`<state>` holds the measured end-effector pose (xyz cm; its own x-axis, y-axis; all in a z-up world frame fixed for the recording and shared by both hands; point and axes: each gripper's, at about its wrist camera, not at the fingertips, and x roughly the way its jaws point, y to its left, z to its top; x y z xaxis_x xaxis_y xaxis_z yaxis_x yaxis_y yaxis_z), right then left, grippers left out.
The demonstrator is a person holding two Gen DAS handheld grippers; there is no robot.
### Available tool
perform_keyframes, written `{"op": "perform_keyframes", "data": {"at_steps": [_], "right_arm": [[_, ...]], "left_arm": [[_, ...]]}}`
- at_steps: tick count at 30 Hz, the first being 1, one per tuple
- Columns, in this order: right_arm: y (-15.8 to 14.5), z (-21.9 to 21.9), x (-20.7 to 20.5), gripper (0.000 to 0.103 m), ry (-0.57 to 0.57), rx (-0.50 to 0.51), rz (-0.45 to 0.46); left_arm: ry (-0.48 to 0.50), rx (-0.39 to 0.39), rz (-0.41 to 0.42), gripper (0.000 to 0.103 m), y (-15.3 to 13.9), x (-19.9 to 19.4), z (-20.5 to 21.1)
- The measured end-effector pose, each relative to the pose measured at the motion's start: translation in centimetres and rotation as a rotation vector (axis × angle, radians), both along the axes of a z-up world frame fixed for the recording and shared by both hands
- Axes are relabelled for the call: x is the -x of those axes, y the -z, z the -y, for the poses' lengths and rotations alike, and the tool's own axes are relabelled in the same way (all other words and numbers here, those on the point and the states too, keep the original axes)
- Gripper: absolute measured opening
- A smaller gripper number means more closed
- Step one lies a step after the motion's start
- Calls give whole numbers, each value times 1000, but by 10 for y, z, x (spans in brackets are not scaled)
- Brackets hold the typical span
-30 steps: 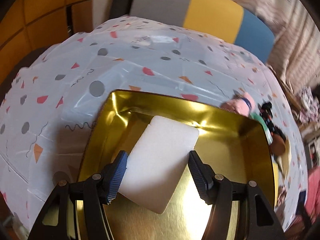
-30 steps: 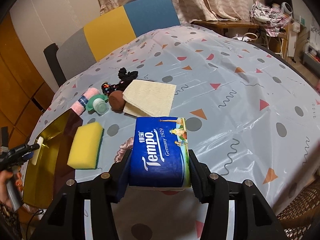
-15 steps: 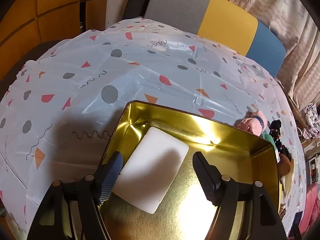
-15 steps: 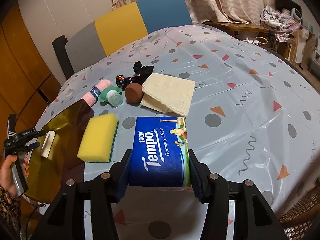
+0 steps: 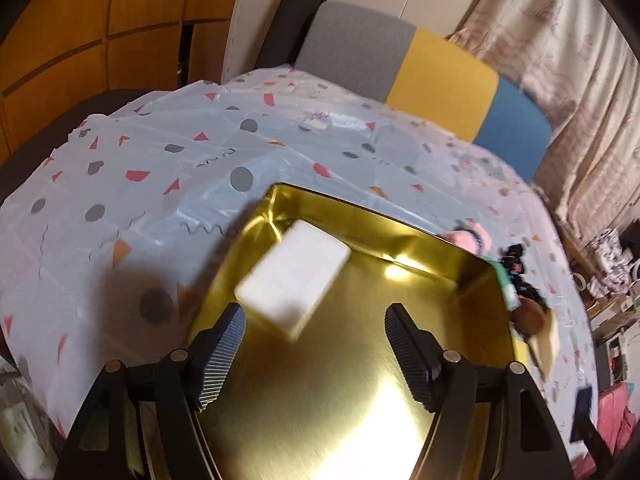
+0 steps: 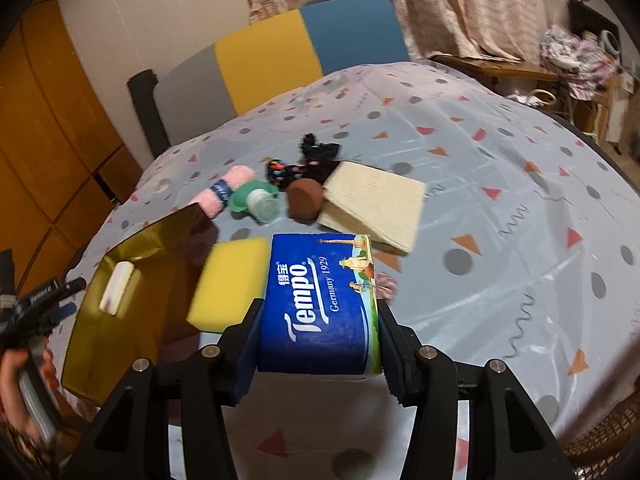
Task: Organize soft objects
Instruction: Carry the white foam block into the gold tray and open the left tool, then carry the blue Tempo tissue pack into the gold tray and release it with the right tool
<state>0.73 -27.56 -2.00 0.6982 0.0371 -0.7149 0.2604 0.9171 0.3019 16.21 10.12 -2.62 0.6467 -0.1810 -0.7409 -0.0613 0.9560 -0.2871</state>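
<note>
Tools | left tool: jaws spread wide, gripping nothing, over gold tray | white sponge lies inside tray, clear of both fingers | right tool: pinching blue Tempo tissue pack above table, beside yellow sponge

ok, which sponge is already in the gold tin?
The white sponge, lying inside the gold tin. The yellow sponge sits outside on the tablecloth, beside the tin.

White sponge block lies loose in gold tin, near its far-left corner. Blue Tempo tissue pack held level, label up. Yellow sponge flat on table beside tin.
</note>
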Motion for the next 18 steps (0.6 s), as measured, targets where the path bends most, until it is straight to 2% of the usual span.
{"op": "perform_keyframes", "data": {"at_steps": [4, 8, 11, 18], "right_arm": [[-12, -23, -14, 53, -69, -12, 28], [-24, -58, -33, 53, -179, 19, 43], [-29, -84, -45, 53, -248, 29, 48], [-37, -147, -77, 53, -407, 57, 50]], "left_arm": [[-27, -3, 60, 73, -3, 33, 7], [-5, 32, 71, 73, -3, 50, 12], [-2, 28, 82, 73, -1, 59, 14], [-43, 33, 51, 73, 6, 65, 0]]}}
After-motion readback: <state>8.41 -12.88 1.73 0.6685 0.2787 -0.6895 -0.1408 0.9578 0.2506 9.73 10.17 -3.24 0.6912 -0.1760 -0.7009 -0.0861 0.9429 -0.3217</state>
